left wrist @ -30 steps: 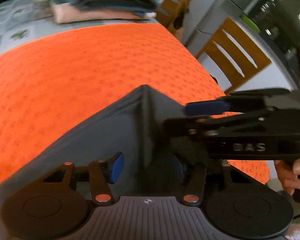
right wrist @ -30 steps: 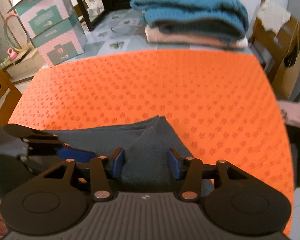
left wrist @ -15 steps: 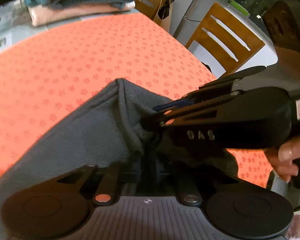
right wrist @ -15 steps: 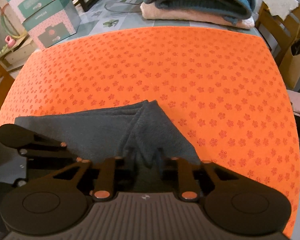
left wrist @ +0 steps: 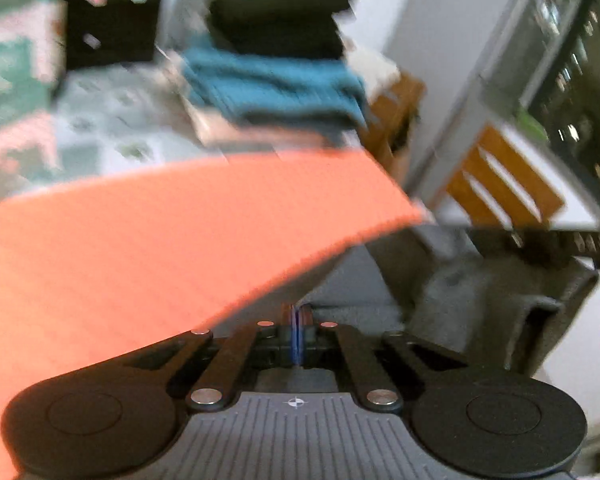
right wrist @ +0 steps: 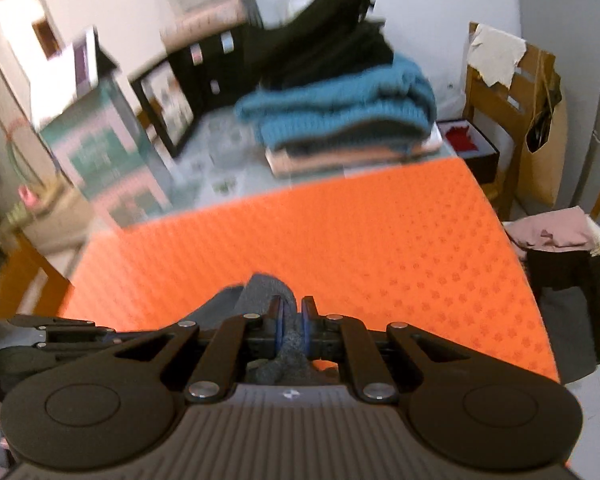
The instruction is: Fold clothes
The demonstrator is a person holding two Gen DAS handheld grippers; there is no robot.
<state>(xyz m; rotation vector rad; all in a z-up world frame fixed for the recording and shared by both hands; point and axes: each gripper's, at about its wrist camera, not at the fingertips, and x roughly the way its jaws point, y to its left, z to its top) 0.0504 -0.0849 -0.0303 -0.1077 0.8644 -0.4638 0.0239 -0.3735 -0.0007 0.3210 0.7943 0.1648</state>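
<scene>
A dark grey cloth is bunched between the pads of my right gripper, which is shut on it just above the near edge of the orange mat. In the blurred left wrist view my left gripper has its pads pressed together, and the grey cloth stretches from its tips off to the right, hanging past the mat's edge. The left gripper's body shows low on the left in the right wrist view.
A stack of folded clothes, teal over pink with black on top, sits behind the mat. Boxes and a picture frame stand at back left. Wooden chairs and a loose clothes pile are on the right.
Both grippers went from open around the cloth to shut on it, then lifted and pulled back toward the near edge. The cloth now hangs between them instead of lying flat.
</scene>
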